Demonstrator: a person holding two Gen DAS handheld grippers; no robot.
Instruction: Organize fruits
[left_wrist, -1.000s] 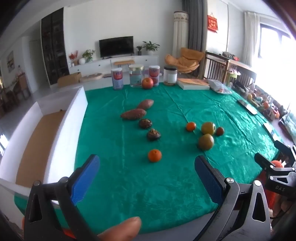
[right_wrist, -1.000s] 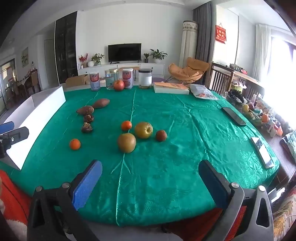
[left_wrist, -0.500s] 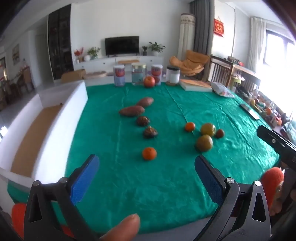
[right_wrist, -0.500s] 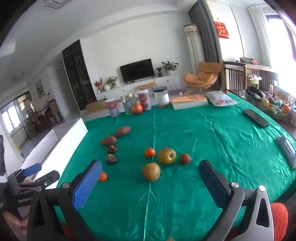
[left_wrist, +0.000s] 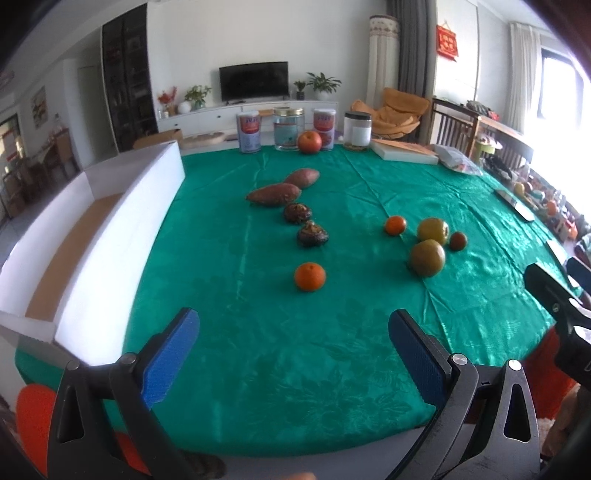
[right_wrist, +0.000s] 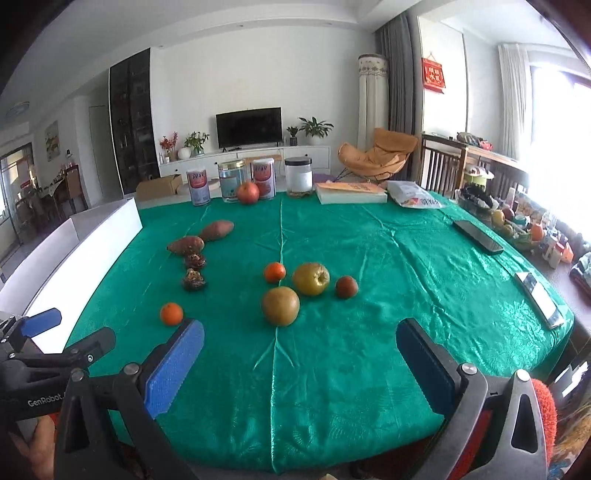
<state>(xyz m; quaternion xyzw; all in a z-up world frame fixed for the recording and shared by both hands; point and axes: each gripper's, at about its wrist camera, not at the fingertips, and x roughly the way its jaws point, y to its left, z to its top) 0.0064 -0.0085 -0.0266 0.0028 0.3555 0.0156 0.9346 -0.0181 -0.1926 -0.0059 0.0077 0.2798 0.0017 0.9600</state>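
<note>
On the green tablecloth (left_wrist: 258, 332) lie scattered fruits. An orange (left_wrist: 309, 276) sits nearest my left gripper (left_wrist: 291, 347), which is open and empty over the table's front edge. Behind it are two dark shrivelled pieces (left_wrist: 312, 234) and two sweet potatoes (left_wrist: 274, 194). To the right lie a small orange (left_wrist: 395, 225), two brownish-green pears (left_wrist: 427, 257) and a small dark red fruit (left_wrist: 458, 241). My right gripper (right_wrist: 299, 354) is open and empty, in front of the near pear (right_wrist: 280, 306). A red apple (right_wrist: 248, 192) stands at the back.
A long white box (left_wrist: 92, 229) with a brown floor runs along the table's left side. Cans and jars (left_wrist: 288, 129), a book (right_wrist: 351, 192) and a bag line the back. Two phones (right_wrist: 478, 236) lie at the right. The other gripper shows at each view's edge.
Both grippers have shifted over the front edge of the table. The right wrist view tipped up half a second ago and has levelled again. No fruit has moved.
</note>
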